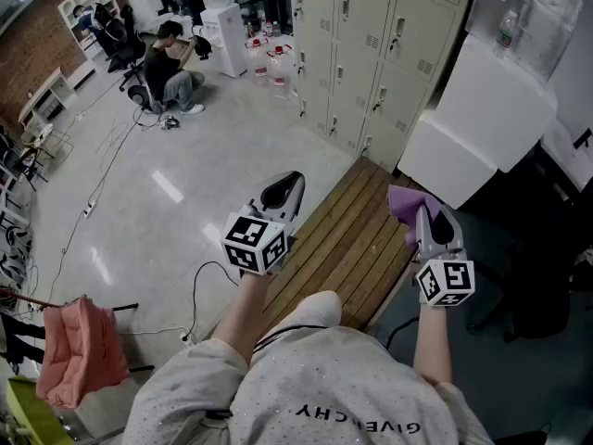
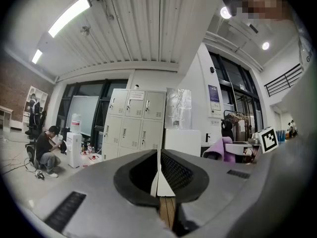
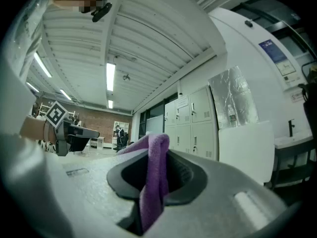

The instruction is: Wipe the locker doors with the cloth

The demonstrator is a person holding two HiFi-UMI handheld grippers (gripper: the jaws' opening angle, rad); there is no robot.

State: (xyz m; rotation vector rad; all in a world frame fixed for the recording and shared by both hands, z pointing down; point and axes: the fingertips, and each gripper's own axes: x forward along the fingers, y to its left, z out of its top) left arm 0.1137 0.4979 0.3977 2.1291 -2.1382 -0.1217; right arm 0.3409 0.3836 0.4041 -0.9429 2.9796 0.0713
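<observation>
Purple cloth (image 3: 154,175) is pinched in the right gripper (image 1: 423,213), jaws closed on it. A fold stands up above the jaws and the rest hangs down between them. From the head view the cloth bunches at the gripper's tip, over the far edge of a wooden slatted platform (image 1: 343,239).

Left gripper (image 2: 159,180) has jaws pressed together with nothing between them. It is held level beside the right one, over the platform's left edge, and both point toward the lockers.

Locker doors (image 1: 371,54) are beige, in a bank of stacked compartments against the far wall, all shut. They are well apart from both grippers, and the cloth is not touching them.

A large white box (image 1: 482,119) stands just right of the lockers, at the platform's far right corner. On the left, across the pale glossy floor (image 1: 167,184), a person (image 1: 171,77) crouches near a white water dispenser (image 1: 222,35). A black cable (image 1: 199,290) lies on the floor near the platform. A pink padded item (image 1: 79,350) sits at lower left.
</observation>
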